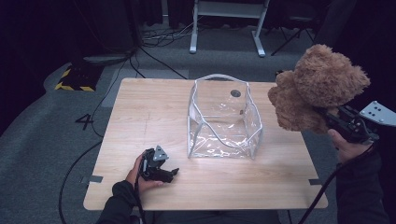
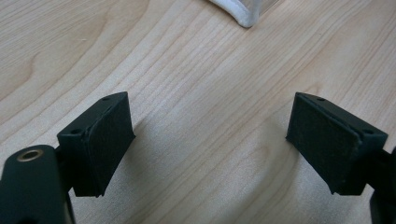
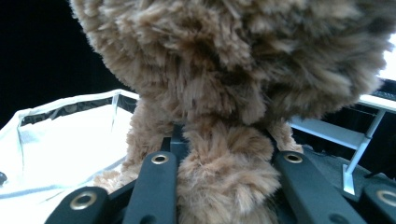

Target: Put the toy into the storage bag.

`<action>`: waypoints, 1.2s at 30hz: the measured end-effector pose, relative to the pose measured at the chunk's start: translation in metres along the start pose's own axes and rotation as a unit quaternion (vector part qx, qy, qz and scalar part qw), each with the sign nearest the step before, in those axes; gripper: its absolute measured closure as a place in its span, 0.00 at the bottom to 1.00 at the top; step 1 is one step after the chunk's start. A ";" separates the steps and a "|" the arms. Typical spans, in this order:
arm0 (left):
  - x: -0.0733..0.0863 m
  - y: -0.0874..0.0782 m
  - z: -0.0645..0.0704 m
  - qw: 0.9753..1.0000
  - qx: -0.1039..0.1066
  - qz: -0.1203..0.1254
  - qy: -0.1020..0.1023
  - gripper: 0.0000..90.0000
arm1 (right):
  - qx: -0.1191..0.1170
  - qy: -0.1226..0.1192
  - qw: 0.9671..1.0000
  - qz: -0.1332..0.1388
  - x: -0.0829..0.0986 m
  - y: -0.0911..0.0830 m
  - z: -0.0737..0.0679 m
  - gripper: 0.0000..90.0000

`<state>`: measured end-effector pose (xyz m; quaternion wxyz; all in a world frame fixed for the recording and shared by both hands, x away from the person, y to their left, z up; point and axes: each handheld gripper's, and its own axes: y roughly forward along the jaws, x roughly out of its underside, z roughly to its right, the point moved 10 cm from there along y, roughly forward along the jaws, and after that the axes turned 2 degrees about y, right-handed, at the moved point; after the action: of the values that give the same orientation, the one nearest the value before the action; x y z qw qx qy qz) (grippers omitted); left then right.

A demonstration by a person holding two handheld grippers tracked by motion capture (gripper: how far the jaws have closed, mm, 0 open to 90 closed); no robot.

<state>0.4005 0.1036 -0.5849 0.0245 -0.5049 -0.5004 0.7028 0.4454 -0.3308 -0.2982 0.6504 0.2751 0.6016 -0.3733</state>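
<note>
The room is dark, with grey carpet, loose cables and a white desk frame point(image 1: 227, 9) behind the work area. The wooden counter point(image 1: 149, 116) carries 1 item: a clear plastic bag point(image 1: 224, 119) with white trim, standing upright with its mouth open toward the ceiling, near the centre.

The brown teddy bear point(image 1: 317, 86) is the next largest item. I hold it in the air off the right edge of the counter, higher than the bag rim and well apart from it. In the right gripper view, my right gripper point(image 3: 226, 163) has its fingers point(image 3: 156, 186) closed on a lower part of the bear, so the heavier head hangs forward toward the bag. I judge this grip keeps the bulk free to enter the opening first.

My left gripper point(image 1: 175, 171) rests low on the counter, near the bag's front left corner. Its fingers point(image 2: 105, 140) stand wide apart and hold nothing. I judge it is placed there ready to steady the bag wall.
</note>
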 end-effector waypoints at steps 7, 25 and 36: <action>0.000 0.000 0.000 1.000 0.000 0.000 0.000 0.16 | -0.004 -0.004 1.000 0.006 -0.013 0.011 -0.007 0.79; 0.000 0.000 0.000 1.000 0.000 0.000 0.000 0.16 | -0.017 -0.014 0.999 0.025 -0.048 0.032 -0.020 0.79; 0.000 0.000 0.000 1.000 0.000 0.000 0.000 0.16 | -0.026 -0.021 0.999 0.029 -0.064 0.046 -0.032 0.79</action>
<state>0.4005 0.1036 -0.5849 0.0246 -0.5047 -0.5007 0.7029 0.4649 -0.2686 -0.2429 0.6802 0.2679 0.5891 -0.3443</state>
